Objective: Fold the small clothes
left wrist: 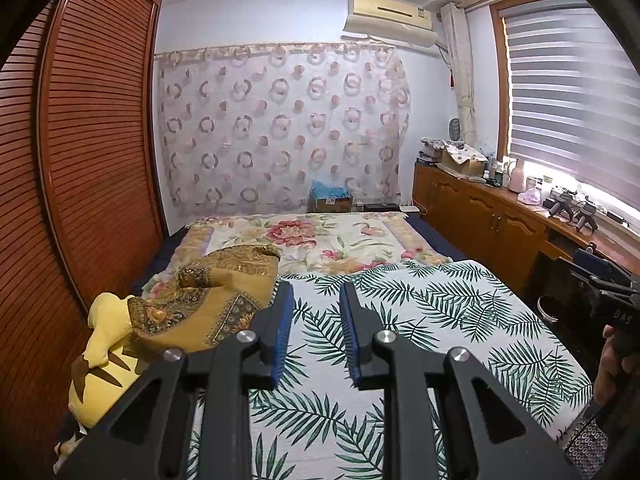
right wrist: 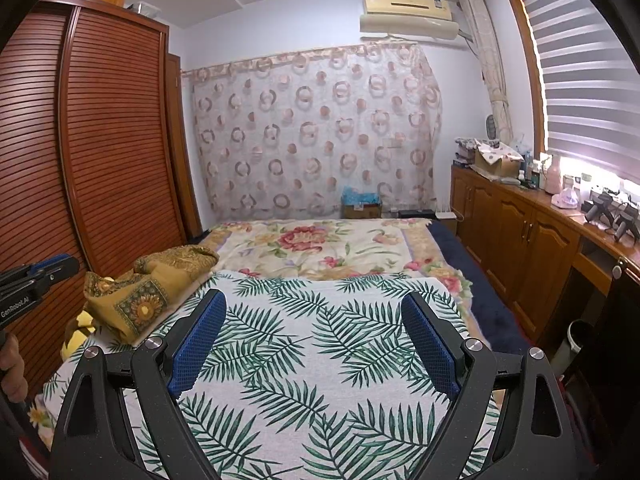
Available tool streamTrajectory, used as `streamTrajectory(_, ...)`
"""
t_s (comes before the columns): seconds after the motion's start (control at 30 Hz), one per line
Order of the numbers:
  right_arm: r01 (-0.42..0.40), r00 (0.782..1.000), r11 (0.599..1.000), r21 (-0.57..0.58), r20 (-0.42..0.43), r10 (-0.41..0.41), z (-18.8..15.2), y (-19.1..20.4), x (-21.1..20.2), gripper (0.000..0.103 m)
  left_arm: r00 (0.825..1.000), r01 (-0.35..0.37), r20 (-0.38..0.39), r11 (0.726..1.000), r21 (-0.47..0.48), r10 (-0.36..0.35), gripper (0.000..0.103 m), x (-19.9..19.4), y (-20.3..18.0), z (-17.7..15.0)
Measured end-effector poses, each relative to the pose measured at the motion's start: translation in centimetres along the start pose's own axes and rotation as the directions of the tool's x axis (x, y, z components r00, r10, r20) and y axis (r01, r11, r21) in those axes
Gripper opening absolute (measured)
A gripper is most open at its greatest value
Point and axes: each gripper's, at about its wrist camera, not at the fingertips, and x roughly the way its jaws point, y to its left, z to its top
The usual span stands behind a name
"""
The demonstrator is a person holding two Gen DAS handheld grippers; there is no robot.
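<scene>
The left gripper (left wrist: 316, 292) hangs above the leaf-print sheet (left wrist: 420, 320), its blue pads set narrowly apart with nothing between them. The right gripper (right wrist: 314, 300) hangs over the same sheet (right wrist: 312, 360), its fingers spread wide and empty.

The task's cloth, a crumpled gold paisley piece (left wrist: 208, 300), lies ahead and to the left of the left gripper, its near edge just beside the left finger. From the right gripper it sits farther off to the left (right wrist: 148, 292), well apart from the fingers.

The left view shows a yellow plush toy (left wrist: 104, 352) against the cloth's left side; in the right view only a small scrap of it (right wrist: 80, 332) peeks from under the cloth. Beyond the sheet, ahead of both grippers, lies a floral blanket (left wrist: 320, 240).

Each camera catches the other tool at its frame edge: the right gripper's black body (left wrist: 612, 304) far right in the left view, with fingers of the hand (left wrist: 612, 364) below it, and the left gripper's tip (right wrist: 36, 276) far left in the right view. The right view alone shows a bin (right wrist: 576, 344) on the floor to the right, by the wooden cabinets (right wrist: 520, 240).
</scene>
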Motion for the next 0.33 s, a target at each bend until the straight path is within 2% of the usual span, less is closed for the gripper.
streamTrajectory(0.33, 0.001, 1.000, 1.000, 0.000, 0.000, -0.001, -0.02, -0.03, 0.02, 0.091, 1.000, 0.000, -0.001, 1.000, 0.001, 0.000, 0.022, -0.03, 0.23, -0.04)
